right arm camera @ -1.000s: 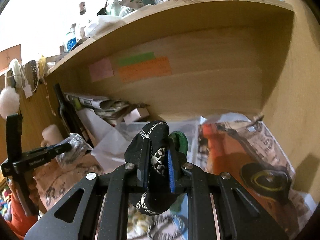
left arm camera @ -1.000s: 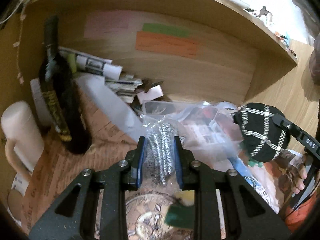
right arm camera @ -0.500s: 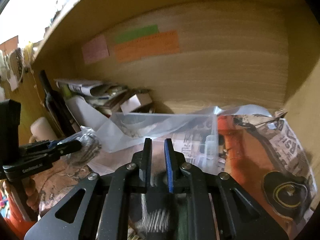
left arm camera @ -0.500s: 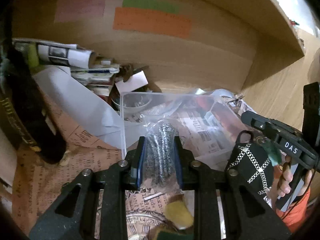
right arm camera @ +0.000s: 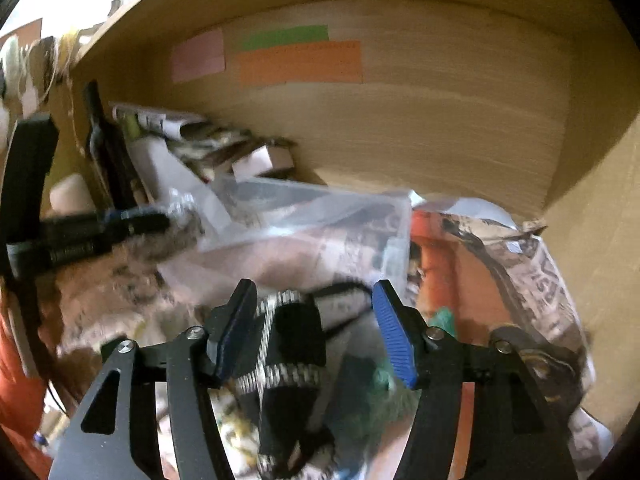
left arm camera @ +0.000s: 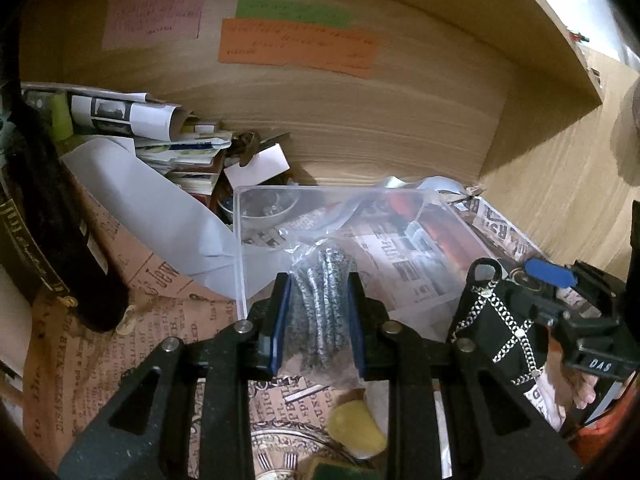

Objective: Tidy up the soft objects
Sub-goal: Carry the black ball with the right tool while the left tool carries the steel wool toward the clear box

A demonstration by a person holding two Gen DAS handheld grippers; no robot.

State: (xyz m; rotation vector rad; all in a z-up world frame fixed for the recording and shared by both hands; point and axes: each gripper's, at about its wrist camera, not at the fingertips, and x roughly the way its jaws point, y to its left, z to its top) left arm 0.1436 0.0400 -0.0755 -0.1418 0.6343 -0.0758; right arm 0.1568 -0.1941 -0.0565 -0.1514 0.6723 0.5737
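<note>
My left gripper is shut on a clear bag of grey knitted cord, held at the near left corner of a clear plastic bin. My right gripper is open, its jaws wide apart. A black pouch with silver chain pattern lies between and below its fingers, loose; it also shows in the left wrist view at the bin's right side. A green soft item lies beside the pouch. The right wrist view is blurred.
A dark bottle stands at the left. Rolled papers and magazines are stacked at the back left. Newspaper lines the shelf floor. Wooden shelf walls close the back and right. A yellow sponge lies near the front.
My right gripper has opened and let go of the black pouch, which dropped low by the bin. My left gripper moved forward to the bin, still holding the bag.
</note>
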